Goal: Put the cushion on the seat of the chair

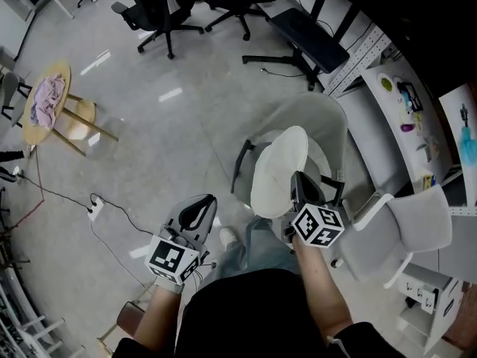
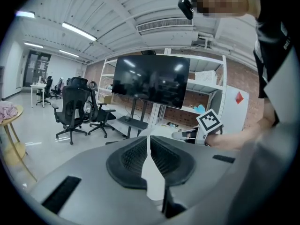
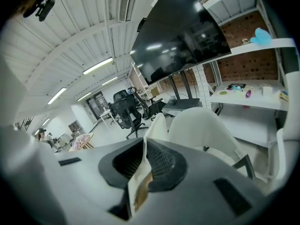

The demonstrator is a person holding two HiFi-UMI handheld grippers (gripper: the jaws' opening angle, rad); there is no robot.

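**Cushion held over the chair, not yet on the seat**

Step in hand: carrying to placing. The right hand-held gripper (image 1: 297, 177) is clenched on the rim of the cushion (image 1: 277, 171). Its own view shows the pale edge pinched between the pads, with the rest of the pad rising beyond the jaws. The left hand-held gripper (image 1: 211, 200) is off to the side, apart from the cushion. Its jaws are drawn together with only a pale sliver between them, and it carries nothing that the head view shows.

Position: the cushion stands on edge, steeply tilted, just in front of and above the white shell chair (image 1: 322, 118). It is not lying flat, and I cannot tell whether its far edge touches the seat.

Next move, my judgement: tip the cushion flat, lower it within the chair's arms, centre it on the seat, then let go. The left gripper could press the free edge down.

Cushion appearance: round, thin, off-white, plain-faced. It keeps its disc shape when held by one edge, so it is probably fairly stiff. A brownish patch shows at the gripped rim.
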